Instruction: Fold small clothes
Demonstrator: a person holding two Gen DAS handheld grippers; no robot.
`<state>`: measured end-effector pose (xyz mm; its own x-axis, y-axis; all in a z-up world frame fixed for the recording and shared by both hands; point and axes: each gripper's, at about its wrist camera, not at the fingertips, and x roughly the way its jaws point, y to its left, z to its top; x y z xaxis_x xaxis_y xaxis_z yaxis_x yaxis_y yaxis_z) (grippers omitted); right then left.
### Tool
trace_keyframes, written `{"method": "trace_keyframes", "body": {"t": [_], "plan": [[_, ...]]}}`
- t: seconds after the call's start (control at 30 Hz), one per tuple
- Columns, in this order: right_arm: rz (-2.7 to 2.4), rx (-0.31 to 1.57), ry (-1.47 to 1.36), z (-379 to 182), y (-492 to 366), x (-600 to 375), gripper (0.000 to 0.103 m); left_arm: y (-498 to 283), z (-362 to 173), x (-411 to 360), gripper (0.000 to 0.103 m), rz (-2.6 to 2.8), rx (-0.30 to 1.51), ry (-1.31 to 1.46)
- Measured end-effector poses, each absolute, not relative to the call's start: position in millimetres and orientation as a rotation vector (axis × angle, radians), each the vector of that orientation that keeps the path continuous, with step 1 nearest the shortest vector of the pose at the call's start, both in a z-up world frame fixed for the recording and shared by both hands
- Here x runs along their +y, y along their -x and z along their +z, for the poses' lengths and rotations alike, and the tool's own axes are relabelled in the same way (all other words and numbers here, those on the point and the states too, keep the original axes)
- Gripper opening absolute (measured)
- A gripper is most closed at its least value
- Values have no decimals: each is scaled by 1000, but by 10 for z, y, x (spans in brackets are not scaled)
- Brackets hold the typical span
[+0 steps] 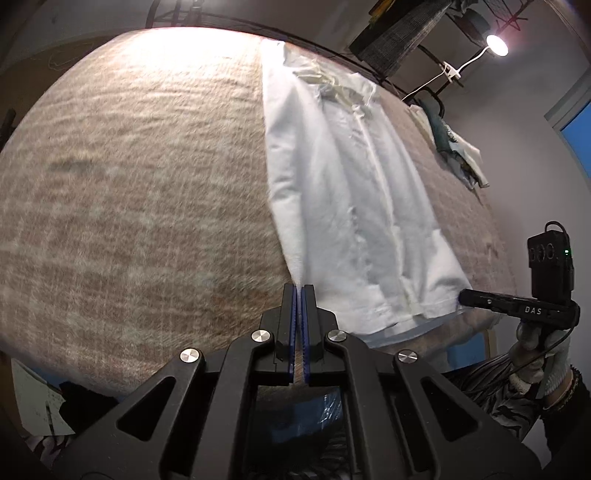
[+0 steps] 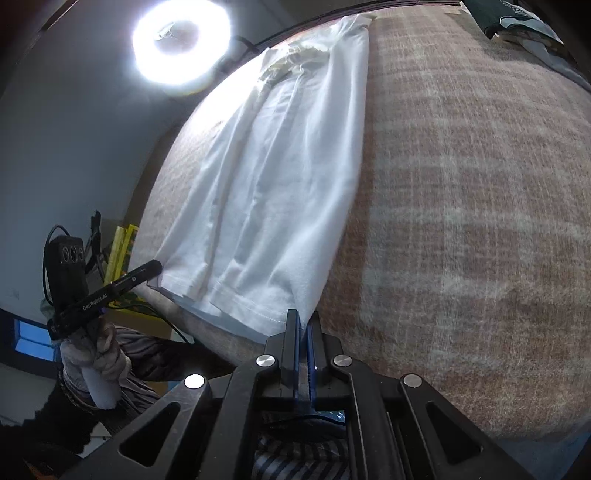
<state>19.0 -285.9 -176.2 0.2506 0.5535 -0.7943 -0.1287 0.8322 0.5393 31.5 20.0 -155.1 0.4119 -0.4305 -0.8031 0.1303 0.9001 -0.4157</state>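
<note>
A white T-shirt [image 1: 343, 192] lies folded into a long strip on the beige plaid blanket [image 1: 140, 184], collar at the far end, hem at the near edge. My left gripper [image 1: 298, 291] is shut on the shirt's near left hem corner. My right gripper [image 2: 303, 318] is shut on the near right hem corner of the shirt [image 2: 273, 177]. Each gripper shows in the other's view, the right one [image 1: 461, 296] and the left one [image 2: 159, 266], both pinching the hem.
The blanket [image 2: 461, 206] covers the whole table. A pile of dark and light clothes [image 1: 458, 147] lies at the far right edge, also in the right wrist view [image 2: 517, 18]. A ring light [image 2: 181, 44] and a lamp [image 1: 496, 45] shine beyond the table.
</note>
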Motion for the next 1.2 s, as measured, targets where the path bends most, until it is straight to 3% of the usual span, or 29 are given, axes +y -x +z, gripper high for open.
{"method": "trace_keyframes", "body": {"t": [0.6,1.2], "plan": [[473,1128,-473,-1253,-969,-2994,0,-1265,-1064,172,0,-336,994,346],[425,1172,-551,-1595,-1714,-3125,0,-2028,-1426,109,0,-282,1064,317]]}}
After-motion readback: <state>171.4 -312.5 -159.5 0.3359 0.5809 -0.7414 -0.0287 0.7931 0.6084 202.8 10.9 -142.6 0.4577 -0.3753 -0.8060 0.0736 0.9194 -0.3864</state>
